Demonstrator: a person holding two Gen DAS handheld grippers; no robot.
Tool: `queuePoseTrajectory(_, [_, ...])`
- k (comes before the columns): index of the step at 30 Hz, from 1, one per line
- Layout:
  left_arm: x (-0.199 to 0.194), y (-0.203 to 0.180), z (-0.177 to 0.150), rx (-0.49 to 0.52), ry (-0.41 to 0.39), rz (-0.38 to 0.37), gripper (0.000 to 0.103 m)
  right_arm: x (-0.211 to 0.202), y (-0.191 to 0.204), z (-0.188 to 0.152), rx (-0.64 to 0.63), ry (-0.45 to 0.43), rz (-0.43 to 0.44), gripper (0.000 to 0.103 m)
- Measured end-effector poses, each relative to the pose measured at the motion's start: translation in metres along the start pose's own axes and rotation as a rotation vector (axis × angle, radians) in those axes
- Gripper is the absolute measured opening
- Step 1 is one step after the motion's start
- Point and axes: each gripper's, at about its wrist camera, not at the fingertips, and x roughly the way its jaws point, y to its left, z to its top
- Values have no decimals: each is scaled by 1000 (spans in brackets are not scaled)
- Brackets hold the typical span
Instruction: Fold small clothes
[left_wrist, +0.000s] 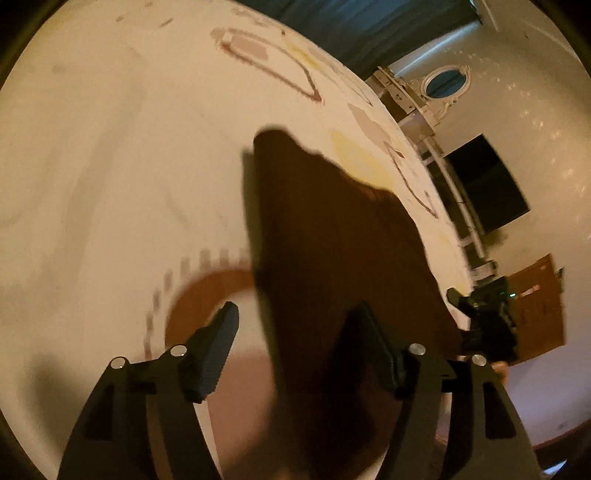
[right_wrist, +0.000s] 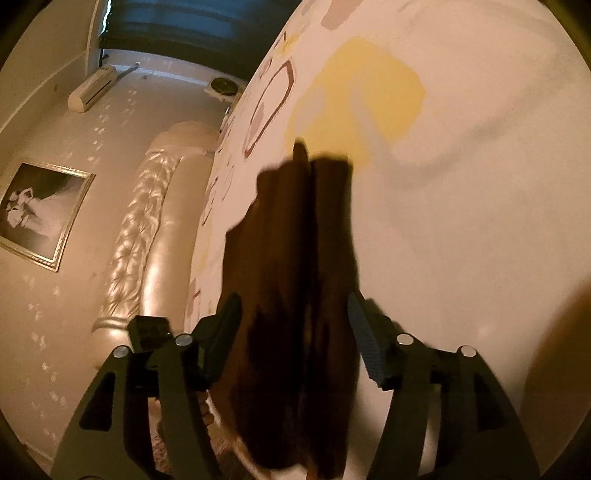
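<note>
Warm, dim bedroom light fell over a bed covered by a pale sheet printed with yellow patches and reddish outlines; that sheet filled most of both views.

On the left gripper, the two black fingers stood well apart. A dark brown garment lay on the sheet and ran between them. The right-hand finger sat against or over the cloth's edge, though blur made it impossible to tell whether it pressed. The left-hand finger was clear of the cloth, above a brown curved ring printed on the sheet. Nothing looked pinched.

On the right gripper, the fingers were likewise spread, with the same brown garment between them. From this side it appeared as a long folded strip with a dark crease down its middle, its far end reaching a yellow patch on the sheet. Both fingers stood just beside the cloth's edges; whether they touched it could not be told.

Farther out in the left view, the right gripper appeared as a dark shape just past the garment's right edge, near the side of the bed. Beyond it were a white wall, a dark screen and a round mirror.

Farther out in the right view, a padded, pearly headboard curved along the bed's left side. A framed picture and an air conditioner hung on the wall, with a dark curtain at the top.
</note>
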Motion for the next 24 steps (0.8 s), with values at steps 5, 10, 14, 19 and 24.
queuePoseTrajectory(5, [-12, 3, -37, -56, 24, -84, 69, -14, -2, -36, 17, 31, 23, 62])
queuePoseTrajectory(10, [-11, -6, -54, -75, 46, -126, 70, -17, -1, -61, 25, 55, 27, 62])
queuePoseTrajectory(14, [-8, -10, -54, -90, 46, -125, 70, -11, 4, -69, 12, 64, 17, 62])
queuePoseTrajectory(19, [-3, -16, -53, -87, 53, -56, 45, 1, 8, -72, 5, 94, 3, 48])
queuePoseTrajectory(24, [-2, -23, -57, -67, 61, -13, 22, 11, 6, -76, -5, 109, -45, 20])
